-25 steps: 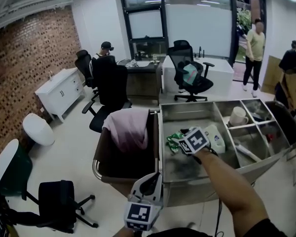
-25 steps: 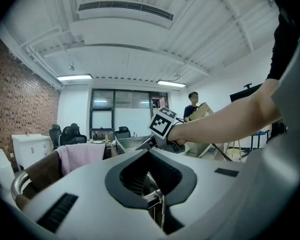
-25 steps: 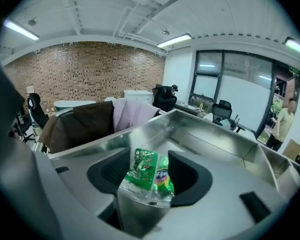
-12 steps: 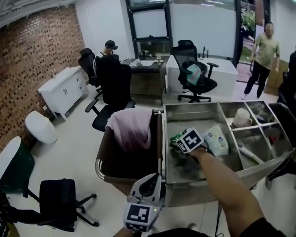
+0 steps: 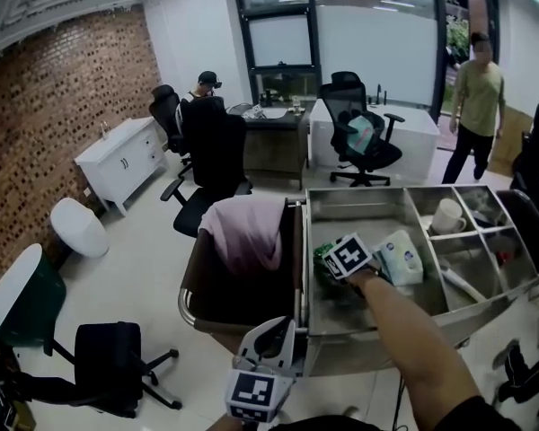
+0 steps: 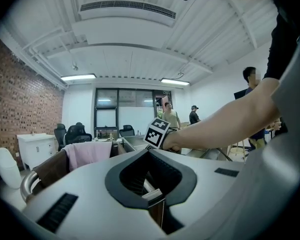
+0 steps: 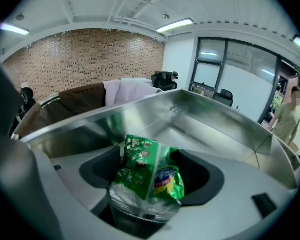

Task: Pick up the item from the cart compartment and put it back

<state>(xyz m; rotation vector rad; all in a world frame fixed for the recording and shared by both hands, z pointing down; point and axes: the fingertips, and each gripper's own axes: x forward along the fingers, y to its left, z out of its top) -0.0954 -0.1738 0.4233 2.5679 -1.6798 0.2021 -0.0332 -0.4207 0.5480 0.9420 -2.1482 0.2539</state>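
The right hand-held gripper [image 7: 150, 178] reaches down into the large left compartment of a stainless-steel cart [image 5: 377, 192], its marker cube facing up in the head view. A green crinkled plastic snack packet [image 7: 141, 159] stands between its jaws, low in that compartment and near the compartment's left wall. The jaws have just been opening wide and have then eased in a little. They are spread, with dark gaps on both sides of the packet, so the pads do not seem to press on it. Bare steel wall and floor of the compartment fill the right gripper view beyond the packet.

In the same compartment, just to the right of the gripper, lies a white soft pack with blue print [image 5: 401, 257]. A white ceramic mug [image 5: 447, 215] sits in a smaller compartment farther right.

The left hand-held gripper [image 5: 262, 356] hangs low in front of the cart's near edge, well apart from the packet. In the left gripper view its jaws are pressed together with nothing between them.

A pink cloth [image 5: 248, 228] drapes over the rim of a dark brown bin [image 5: 238, 305] fixed to the cart's left end. Behind the cart are black office chairs [image 5: 217, 155], a white cabinet [image 5: 119, 158] against a red brick wall [image 5: 45, 115], and a person in a light green shirt [image 5: 476, 106] at the far right.
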